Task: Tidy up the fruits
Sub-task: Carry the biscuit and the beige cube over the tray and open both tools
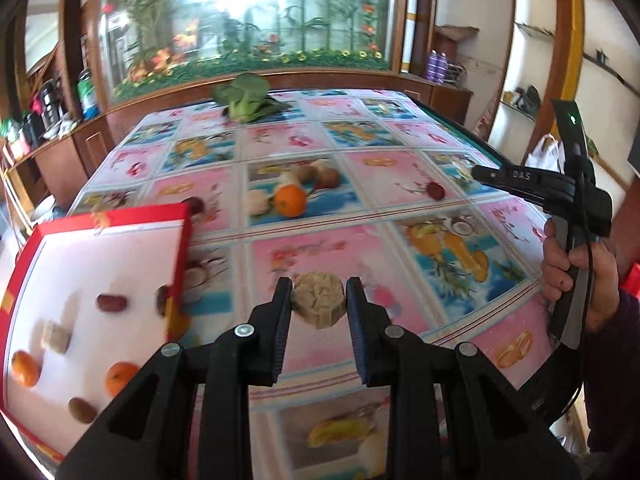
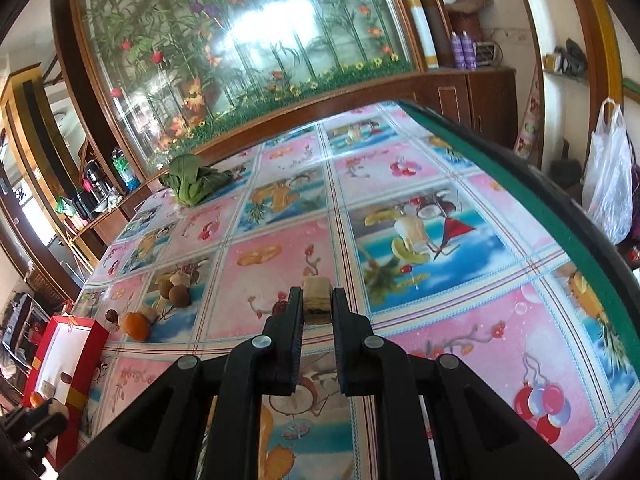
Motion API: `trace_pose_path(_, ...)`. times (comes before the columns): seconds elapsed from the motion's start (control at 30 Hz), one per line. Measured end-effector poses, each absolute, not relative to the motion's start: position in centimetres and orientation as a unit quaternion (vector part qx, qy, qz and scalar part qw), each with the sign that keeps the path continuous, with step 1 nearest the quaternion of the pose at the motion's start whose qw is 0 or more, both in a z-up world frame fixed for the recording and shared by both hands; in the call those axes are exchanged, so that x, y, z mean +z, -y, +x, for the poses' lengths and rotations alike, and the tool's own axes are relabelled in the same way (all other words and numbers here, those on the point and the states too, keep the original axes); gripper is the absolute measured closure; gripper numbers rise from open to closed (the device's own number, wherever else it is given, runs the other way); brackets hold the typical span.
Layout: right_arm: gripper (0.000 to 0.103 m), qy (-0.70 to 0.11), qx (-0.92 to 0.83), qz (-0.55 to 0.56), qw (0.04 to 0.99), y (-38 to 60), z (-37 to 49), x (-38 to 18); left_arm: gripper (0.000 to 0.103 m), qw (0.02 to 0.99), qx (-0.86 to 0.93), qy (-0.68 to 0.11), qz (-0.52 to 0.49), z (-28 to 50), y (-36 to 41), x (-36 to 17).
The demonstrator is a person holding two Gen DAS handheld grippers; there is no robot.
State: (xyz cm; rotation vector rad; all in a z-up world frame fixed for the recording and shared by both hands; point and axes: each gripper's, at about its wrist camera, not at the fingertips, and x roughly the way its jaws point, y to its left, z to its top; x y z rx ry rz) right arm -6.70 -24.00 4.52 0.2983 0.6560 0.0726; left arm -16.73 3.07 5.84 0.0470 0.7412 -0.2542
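Observation:
My left gripper is shut on a round tan pastry, held above the table beside a red box. The box holds two oranges, red dates, a brown fruit and a tan block. My right gripper is shut on a tan layered block above the table. Mid-table lies a cluster: an orange, brown fruits and pale pieces. A red date lies alone to the right. The cluster and box also show in the right wrist view.
The table has a fruit-print cloth with a green edge. A leafy green vegetable lies at the far side. A wooden cabinet with a flower mural stands behind. A white plastic bag hangs at right.

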Motion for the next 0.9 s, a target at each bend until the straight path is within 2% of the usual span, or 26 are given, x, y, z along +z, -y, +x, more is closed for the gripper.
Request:
trace_pose_path(0.27,0.091,-0.330,0.077,0.123,0.933,19.6,-7.1,4.7,0.074,0.942,-0.066,-0.330,0.000,-18.3,-8.5,7.4)
trace_pose_path(0.67,0.091,-0.362,0.285,0.047,0.886,-1.9,-4.8,7.5,0.074,0.940,0.091,-0.324,-0.056,-16.9,-22.9,9.8)
trace_pose_path(0.9,0.092,-0.387,0.316,0.012,0.866,-9.5,-4.0,6.3,0.074,0.922,0.136,-0.351,-0.095,-14.3,-28.6,8.2)
